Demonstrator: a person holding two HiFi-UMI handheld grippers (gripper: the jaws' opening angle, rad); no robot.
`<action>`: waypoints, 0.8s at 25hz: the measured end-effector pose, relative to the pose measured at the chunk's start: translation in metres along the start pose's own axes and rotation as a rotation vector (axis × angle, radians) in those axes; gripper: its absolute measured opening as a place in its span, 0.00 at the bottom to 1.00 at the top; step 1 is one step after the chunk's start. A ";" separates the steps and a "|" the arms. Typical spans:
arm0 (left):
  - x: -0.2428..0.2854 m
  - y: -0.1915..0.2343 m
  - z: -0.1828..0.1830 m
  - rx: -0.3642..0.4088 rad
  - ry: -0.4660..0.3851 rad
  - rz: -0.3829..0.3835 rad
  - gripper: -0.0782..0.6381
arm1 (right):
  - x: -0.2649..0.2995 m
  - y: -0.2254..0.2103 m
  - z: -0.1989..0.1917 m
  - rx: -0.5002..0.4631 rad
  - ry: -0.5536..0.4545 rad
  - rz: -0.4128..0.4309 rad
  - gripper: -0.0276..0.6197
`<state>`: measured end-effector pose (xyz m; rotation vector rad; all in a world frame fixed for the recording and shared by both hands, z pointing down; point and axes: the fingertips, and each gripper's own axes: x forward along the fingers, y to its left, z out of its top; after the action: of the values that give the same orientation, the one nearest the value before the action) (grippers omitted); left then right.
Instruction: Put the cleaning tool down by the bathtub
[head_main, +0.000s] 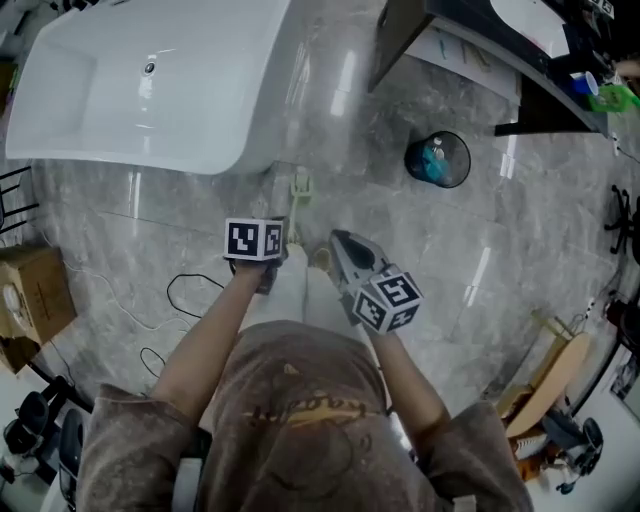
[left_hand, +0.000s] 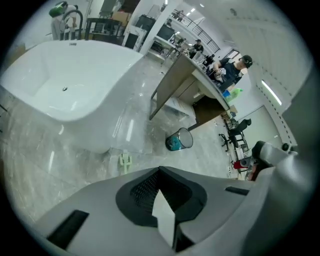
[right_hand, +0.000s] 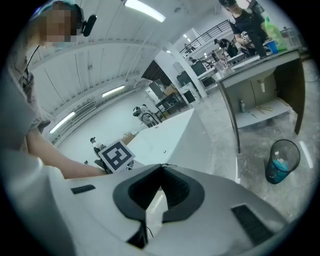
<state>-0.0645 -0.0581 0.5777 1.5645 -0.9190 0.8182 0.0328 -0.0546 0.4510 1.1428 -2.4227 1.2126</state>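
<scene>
The white bathtub (head_main: 150, 90) sits at the upper left. My left gripper (left_hand: 160, 171) is pressed together on nothing. The pale green cleaning tool (head_main: 300, 186) lies on the grey floor (head_main: 420, 250) just beside the tub's base, apart from both grippers. My right gripper (right_hand: 161, 167) is likewise closed and empty, and a bin (head_main: 438, 160) stands further right

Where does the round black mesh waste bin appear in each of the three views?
Head view: the round black mesh waste bin is upper right of centre.
Left gripper view: bin just right of centre.
Right gripper view: bin at lower right.
Shared landmark: white bathtub, left of the bin.
</scene>
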 end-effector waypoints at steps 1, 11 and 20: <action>-0.014 -0.007 0.003 0.019 -0.015 -0.010 0.12 | -0.005 0.009 0.005 -0.002 -0.002 0.016 0.04; -0.134 -0.068 0.021 0.239 -0.183 -0.107 0.12 | -0.052 0.087 0.047 -0.111 -0.023 0.130 0.04; -0.222 -0.128 0.033 0.437 -0.385 -0.201 0.12 | -0.092 0.127 0.084 -0.267 -0.091 0.195 0.04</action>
<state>-0.0525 -0.0471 0.3197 2.2122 -0.8682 0.6072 0.0173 -0.0206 0.2772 0.9212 -2.7147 0.8644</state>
